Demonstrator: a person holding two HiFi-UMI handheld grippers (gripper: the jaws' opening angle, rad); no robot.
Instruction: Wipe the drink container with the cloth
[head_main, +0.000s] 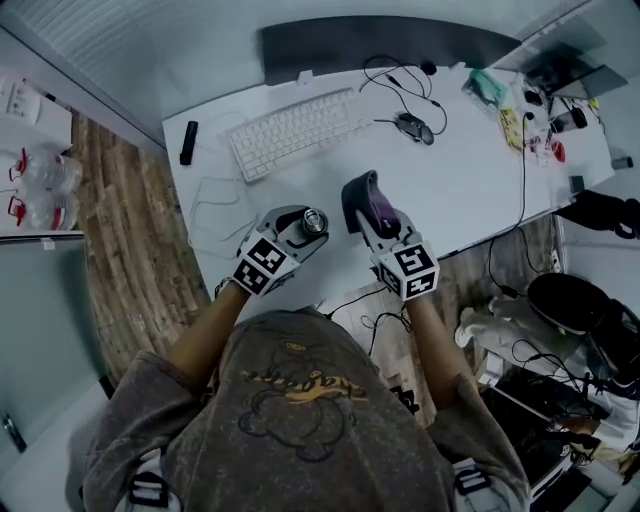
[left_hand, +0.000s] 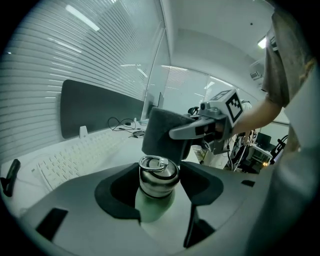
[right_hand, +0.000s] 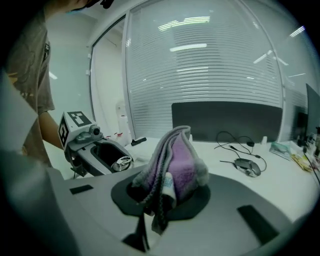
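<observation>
Left gripper (head_main: 300, 228): closed on the drink container (left_hand: 158, 176), with one dark pad against each side of it.
Drink container: upright between the left jaws, with a steel top, a ring-shaped lid and a pale green body. It is above the near edge of the desk (head_main: 480, 170). Whether its base touches the desk cannot be told.
Right gripper (head_main: 362, 205): clamped on the cloth (right_hand: 177, 165), which fills the gap between its jaws.
Cloth: folded, grey outside and purple inside. It stands up out of the right jaws in a bunched peak, and a small white tag shows at its lower fold.
Cloth and container: in the head view the cloth is at 3 o'clock of the container, just beside it with a narrow gap. In the left gripper view the cloth rises at 12 o'clock behind the container's top.
Keyboard (head_main: 292, 130): white, at 12 o'clock of the left gripper and well apart from it.
Mouse (head_main: 413, 126): dark and corded, at 1 o'clock of the right gripper.
Black marker (head_main: 187, 142): near the desk's left edge, at 9 o'clock of the keyboard.
Person: bare forearms reach in from 6 o'clock, one hand on each gripper.
</observation>
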